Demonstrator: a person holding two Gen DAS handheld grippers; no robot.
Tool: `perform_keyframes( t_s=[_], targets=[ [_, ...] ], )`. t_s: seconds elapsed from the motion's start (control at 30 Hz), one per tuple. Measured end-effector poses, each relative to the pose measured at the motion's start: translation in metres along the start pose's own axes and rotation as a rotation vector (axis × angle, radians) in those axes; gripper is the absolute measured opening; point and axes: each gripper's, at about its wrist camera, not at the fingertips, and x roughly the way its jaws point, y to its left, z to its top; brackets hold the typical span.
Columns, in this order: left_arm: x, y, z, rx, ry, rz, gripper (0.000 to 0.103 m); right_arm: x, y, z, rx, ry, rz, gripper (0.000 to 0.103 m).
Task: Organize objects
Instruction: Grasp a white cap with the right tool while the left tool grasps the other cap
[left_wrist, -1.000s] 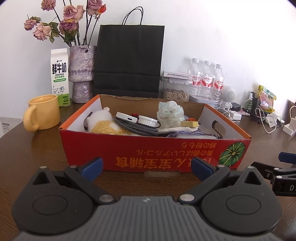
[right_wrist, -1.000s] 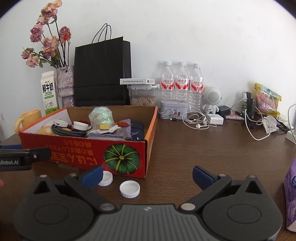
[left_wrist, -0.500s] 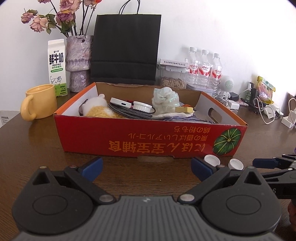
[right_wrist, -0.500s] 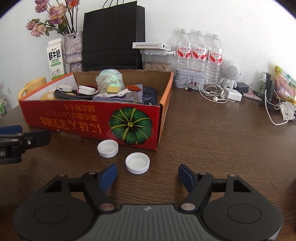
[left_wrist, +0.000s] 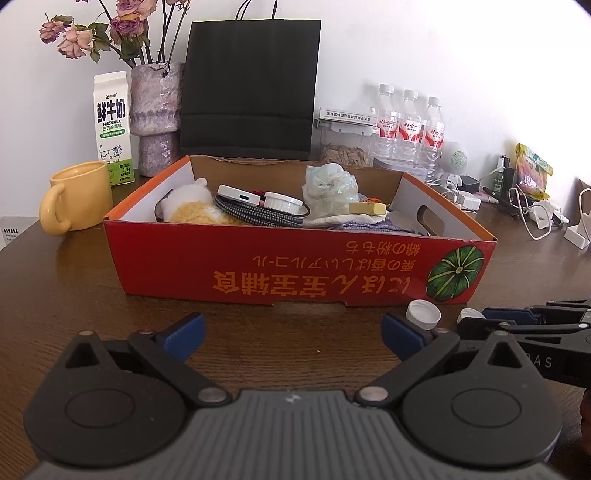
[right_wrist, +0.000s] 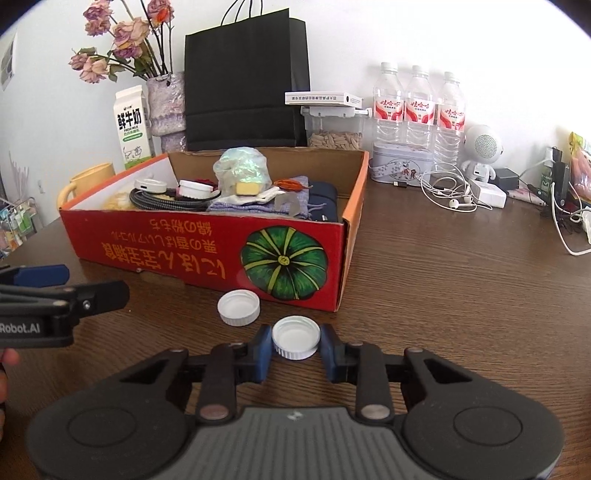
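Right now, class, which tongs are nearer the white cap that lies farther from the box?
Right. The right tongs have just closed around that cap, pads at its sides; the open left tongs sit off to its left.

Soft daylight is filling both views evenly, and the white wall (left_wrist: 424, 55) is glowing brightest toward two o'clock. The dark wooden table (right_wrist: 461, 280) is catching a pale sheen toward three o'clock. Shadows are staying faint and short under the red box (left_wrist: 295, 273). Fisheye curvature is bending the edges, corners are darkening, and near foreground parts are looking slightly soft.
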Motion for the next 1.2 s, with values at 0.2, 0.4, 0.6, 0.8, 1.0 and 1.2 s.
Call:
perform_keyframes(
  t_s=[0.2, 0.4, 0.6, 0.8, 1.0, 1.2],
  targets=[
    [0.003, -0.009, 0.0, 0.01, 0.015, -0.009, 0.103, -0.009, 0.003, -0.001, -0.015, -0.06, -0.03, 0.027],
    [0.01, -0.029, 0.001, 0.031, 0.031, -0.022, 0.103, -0.018, 0.0, -0.001, -0.016, -0.105, -0.064, 0.027],
    [0.024, -0.056, 0.005, 0.056, 0.053, -0.043, 0.103, -0.032, -0.017, 0.001, 0.027, -0.162, -0.114, 0.027],
    [0.042, -0.081, 0.008, 0.073, 0.088, -0.056, 0.098, -0.039, -0.033, 0.001, 0.072, -0.189, -0.145, 0.027],
    [0.053, -0.091, 0.011, 0.073, 0.11, -0.096, 0.037, -0.039, -0.03, -0.001, 0.059, -0.188, -0.138, 0.027],
    [0.046, -0.09, 0.009, 0.07, 0.096, -0.136, 0.03, -0.038, -0.028, -0.002, 0.058, -0.187, -0.137, 0.027]
  ],
)
